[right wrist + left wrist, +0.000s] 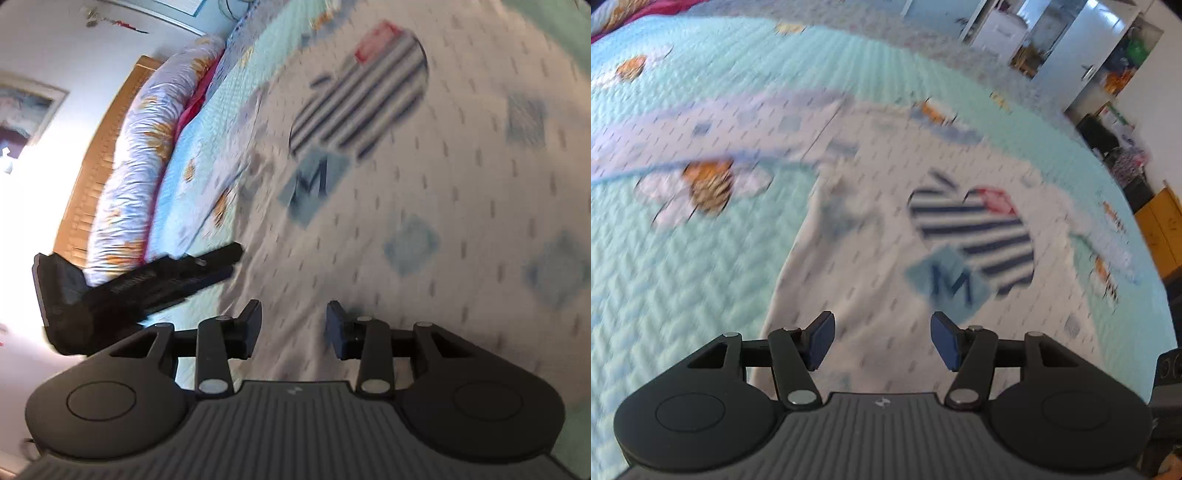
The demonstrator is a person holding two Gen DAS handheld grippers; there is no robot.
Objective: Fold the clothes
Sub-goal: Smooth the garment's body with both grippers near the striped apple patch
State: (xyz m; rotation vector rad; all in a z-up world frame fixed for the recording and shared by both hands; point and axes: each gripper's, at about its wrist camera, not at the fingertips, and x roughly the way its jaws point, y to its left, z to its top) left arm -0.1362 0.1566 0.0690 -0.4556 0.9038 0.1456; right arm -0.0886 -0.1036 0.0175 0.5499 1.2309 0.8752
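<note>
A white child's top (871, 236) with small dashes, blue squares and a navy-striped apple print (975, 229) lies spread flat on the bed. One long sleeve (713, 122) stretches away to the left. My left gripper (882, 339) hovers open over the hem end of the top, nothing between its blue pads. In the right wrist view the same top (424, 221) fills the frame, the striped apple (362, 99) ahead. My right gripper (291, 328) is open just above the cloth near its edge. The other gripper (147, 284) shows as a dark shape at left. Both views are blurred.
The top rests on a mint quilted bedspread (676, 266) with daisy patches. A rolled floral duvet (147, 147) and wooden headboard (96, 166) line one side of the bed. White wardrobes (1034, 33) and clutter stand beyond the far edge.
</note>
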